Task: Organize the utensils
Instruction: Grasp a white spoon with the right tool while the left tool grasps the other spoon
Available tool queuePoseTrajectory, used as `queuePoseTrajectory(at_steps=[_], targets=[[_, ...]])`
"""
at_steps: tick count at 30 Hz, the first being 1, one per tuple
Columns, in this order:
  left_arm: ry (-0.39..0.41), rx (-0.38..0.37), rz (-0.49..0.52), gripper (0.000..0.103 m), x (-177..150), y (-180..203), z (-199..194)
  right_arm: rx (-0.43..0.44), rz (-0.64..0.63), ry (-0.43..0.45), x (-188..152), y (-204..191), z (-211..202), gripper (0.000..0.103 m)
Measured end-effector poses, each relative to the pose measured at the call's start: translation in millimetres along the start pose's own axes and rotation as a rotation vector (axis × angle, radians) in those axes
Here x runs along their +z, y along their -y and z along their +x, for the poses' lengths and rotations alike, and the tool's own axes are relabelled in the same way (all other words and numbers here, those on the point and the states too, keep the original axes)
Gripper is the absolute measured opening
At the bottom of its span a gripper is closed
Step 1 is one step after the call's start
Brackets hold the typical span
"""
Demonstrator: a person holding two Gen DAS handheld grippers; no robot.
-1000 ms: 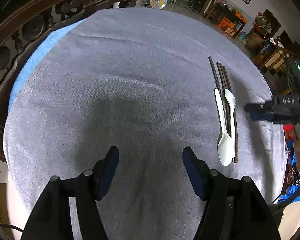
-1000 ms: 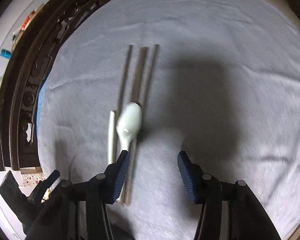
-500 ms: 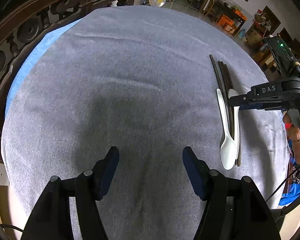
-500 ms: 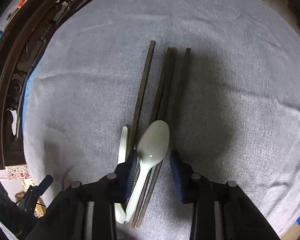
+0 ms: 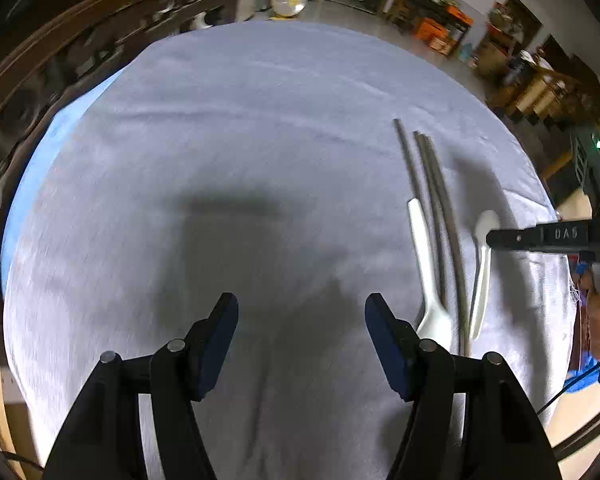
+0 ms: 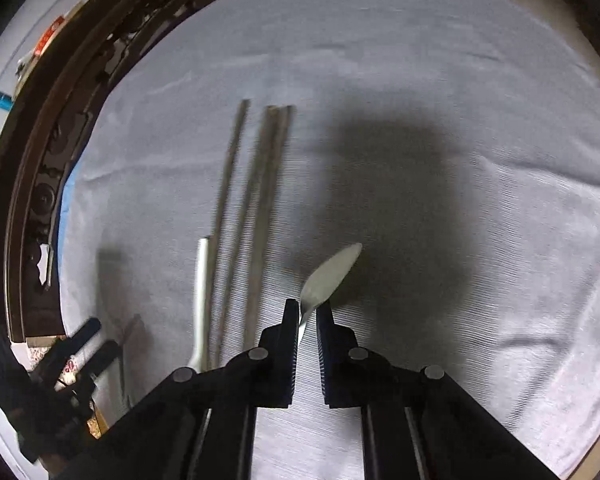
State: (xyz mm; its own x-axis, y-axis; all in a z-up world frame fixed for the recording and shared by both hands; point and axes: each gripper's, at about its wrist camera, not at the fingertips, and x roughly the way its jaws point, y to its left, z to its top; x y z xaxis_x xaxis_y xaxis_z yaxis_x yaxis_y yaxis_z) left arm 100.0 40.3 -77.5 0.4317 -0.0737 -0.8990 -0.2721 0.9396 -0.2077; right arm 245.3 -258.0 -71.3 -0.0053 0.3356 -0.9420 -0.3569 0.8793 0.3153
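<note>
My right gripper (image 6: 308, 316) is shut on the neck of a white spoon (image 6: 329, 275), whose bowl sticks out ahead, tilted, just above the grey cloth. In the left wrist view that spoon (image 5: 482, 280) hangs from the right gripper (image 5: 496, 238) at the right. Several dark chopsticks (image 6: 256, 208) lie side by side to the left, with a second white spoon (image 6: 201, 292) on their left. They also show in the left wrist view: chopsticks (image 5: 432, 204), second spoon (image 5: 424, 268). My left gripper (image 5: 302, 314) is open and empty over bare cloth.
The round table carries a grey cloth (image 5: 240, 140) over a blue one (image 5: 40, 160). A dark carved wooden chair back (image 5: 60, 40) stands at the left edge. Furniture and boxes (image 5: 440, 28) sit far behind.
My right gripper closed on the spoon that lay on the chopsticks and carried it to their right. The left gripper stayed open and shifted slightly.
</note>
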Motion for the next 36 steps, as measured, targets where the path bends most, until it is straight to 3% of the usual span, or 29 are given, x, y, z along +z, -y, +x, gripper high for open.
queuePoseTrajectory(at_steps=[7, 10, 14, 19, 22, 25, 29, 33, 36], targets=[[-0.093, -0.039, 0.095, 0.066, 35.8, 33.9, 25.7, -0.012, 0.033, -0.001, -6.6, 32.4, -11.4, 0.009], [-0.119, -0.043, 0.117, 0.066, 45.8, 46.6, 35.6, 0.053, 0.065, 0.000, -6.8, 41.3, -10.5, 0.010], [-0.161, -0.028, 0.110, 0.066, 55.3, 59.2, 46.5, 0.091, 0.096, 0.018, -5.8, 49.2, -11.5, 0.022], [-0.207, 0.000, 0.126, 0.066, 64.3, 77.1, 61.1, 0.119, 0.127, 0.026, -19.8, 61.9, -16.1, 0.023], [-0.256, 0.012, 0.105, 0.052, 68.2, 79.9, 75.9, 0.127, 0.136, 0.030, -30.0, 66.2, -14.5, 0.023], [-0.269, 0.058, 0.130, 0.050, 71.2, 86.2, 79.8, 0.130, 0.138, 0.028, -38.8, 77.9, -22.5, 0.023], [-0.287, 0.116, 0.174, 0.035, 71.9, 88.8, 82.0, 0.137, 0.144, 0.031, -42.7, 88.1, -26.3, 0.023], [-0.293, 0.020, 0.064, 0.031, 76.7, 71.0, 71.8, 0.143, 0.144, 0.026, -48.3, 90.3, -23.4, 0.024], [-0.300, -0.020, 0.108, 0.032, 72.2, 79.5, 65.4, 0.153, 0.151, 0.031, -47.3, 89.8, -20.3, 0.024]])
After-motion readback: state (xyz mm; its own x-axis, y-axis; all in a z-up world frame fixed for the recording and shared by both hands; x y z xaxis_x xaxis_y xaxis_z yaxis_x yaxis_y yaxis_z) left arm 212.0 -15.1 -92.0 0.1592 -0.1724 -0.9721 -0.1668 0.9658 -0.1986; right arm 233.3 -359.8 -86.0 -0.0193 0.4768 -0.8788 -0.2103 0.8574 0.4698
